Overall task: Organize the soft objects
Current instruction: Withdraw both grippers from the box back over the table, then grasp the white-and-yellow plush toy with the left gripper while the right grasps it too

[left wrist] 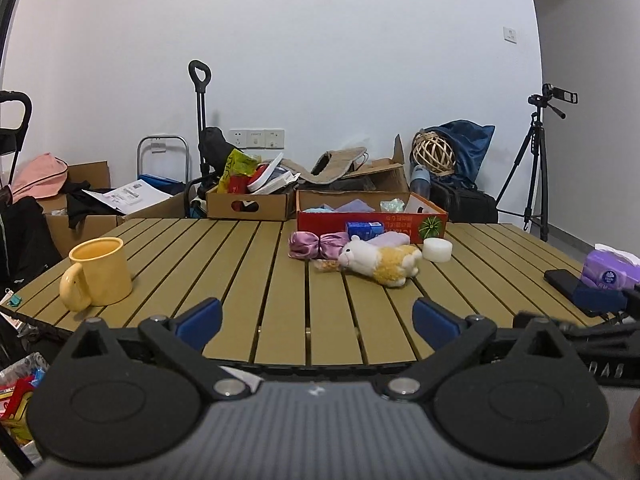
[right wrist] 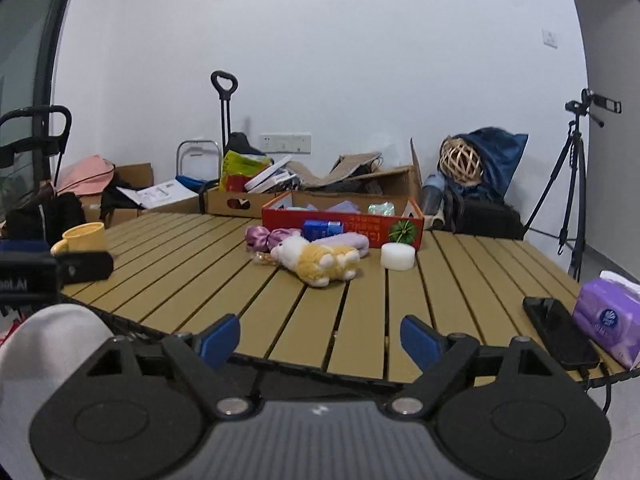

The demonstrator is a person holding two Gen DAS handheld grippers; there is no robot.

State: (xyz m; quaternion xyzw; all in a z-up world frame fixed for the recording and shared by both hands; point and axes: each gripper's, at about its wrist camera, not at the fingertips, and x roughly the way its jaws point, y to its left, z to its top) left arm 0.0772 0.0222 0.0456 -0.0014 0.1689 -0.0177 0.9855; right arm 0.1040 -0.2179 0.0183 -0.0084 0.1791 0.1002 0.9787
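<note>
A white and yellow plush toy (left wrist: pixel 380 263) (right wrist: pixel 316 259) lies on the slatted table. Behind it lie a pink satin bow (left wrist: pixel 316 243) (right wrist: pixel 268 237), a lilac soft cloth (left wrist: pixel 390 238) (right wrist: pixel 348 240) and a small blue pack (left wrist: pixel 363 230) (right wrist: pixel 322 228). A white foam disc (left wrist: pixel 437 249) (right wrist: pixel 397 256) sits to their right. A red open box (left wrist: pixel 372 216) (right wrist: pixel 344 220) stands behind with soft items inside. My left gripper (left wrist: pixel 318 322) is open and empty over the near table edge. My right gripper (right wrist: pixel 320 338) is open and empty too, at the near edge.
A yellow mug (left wrist: pixel 98 274) (right wrist: pixel 82 238) stands at the table's left. A black phone (right wrist: pixel 558 330) and a purple tissue pack (right wrist: pixel 608 316) lie at the right edge. Cardboard boxes (left wrist: pixel 248 202), bags and a tripod (left wrist: pixel 536 160) stand beyond the table.
</note>
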